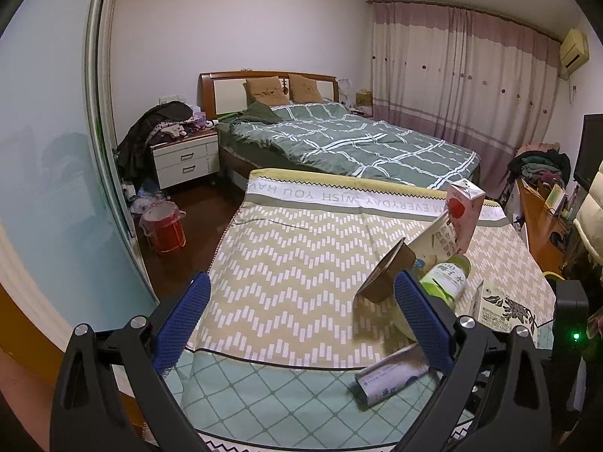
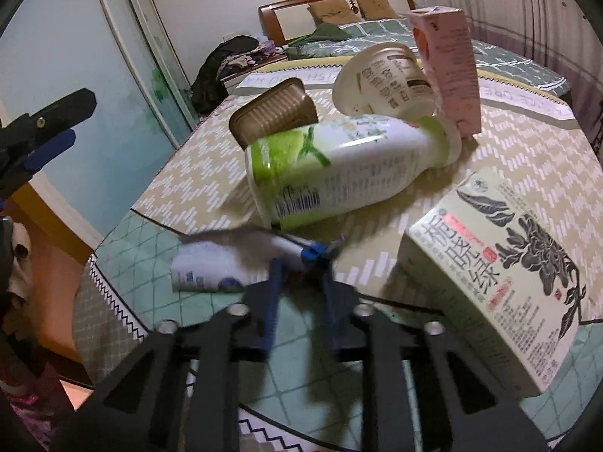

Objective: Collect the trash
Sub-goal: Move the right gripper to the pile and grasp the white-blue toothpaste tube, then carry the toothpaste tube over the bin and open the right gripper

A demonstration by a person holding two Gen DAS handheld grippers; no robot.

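Nearest the right wrist camera, the right gripper has its blue fingers drawn together at the tips, pinching the thin edge of a flattened white-and-blue wrapper that lies on the green diamond-patterned cloth; the tips are blurred, so how much film is caught cannot be told. The wrapper is judged light, limp and slick, best taken at a crimped edge, as here.

Just beside it to the right lies a printed tea carton, flat on its broad face (stiff card, probably empty and light; take it across the narrow sides).

Behind the wrapper, a green-and-white bottle rests on its side on the zigzag tablecloth. It looks smooth and round, so it may roll or slip; the narrower neck seems the surer hold.

Further back, a brown ribbed cup and a tipped white paper tub are thin-walled and crushable. A pink carton stands upright beyond them.

The left gripper hangs over the bare cloth, jaws wide apart and holding nothing. A red bin stands on the floor, well apart.
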